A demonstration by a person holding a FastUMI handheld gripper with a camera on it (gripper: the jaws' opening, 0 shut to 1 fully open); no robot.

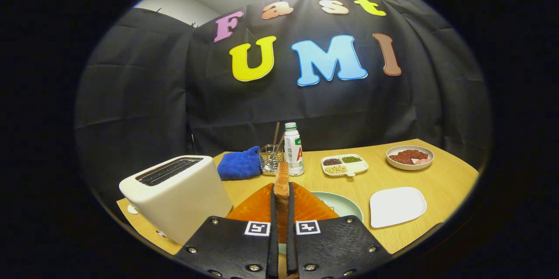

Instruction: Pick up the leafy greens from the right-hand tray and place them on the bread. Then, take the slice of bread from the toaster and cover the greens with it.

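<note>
Gripping a slice of bread (281,183) edge-up between both fingers of the gripper (281,209), lifted beside the toaster (174,196) at the tabletop's (436,178) left edge. Seemingly carrying out the covering step; next, lowering flat onto the plate (345,204) ahead, greens hidden.

Recording booth, cloth wall (144,95), toaster (174,196), table (445,178)

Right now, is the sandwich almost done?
Nearly. The toaster has empty slots, and the gripper is shut on the slice of bread, held upright between its fingers. Left to do: lay it on the pale green plate just ahead. The bread hides whether the greens are already there.
</note>
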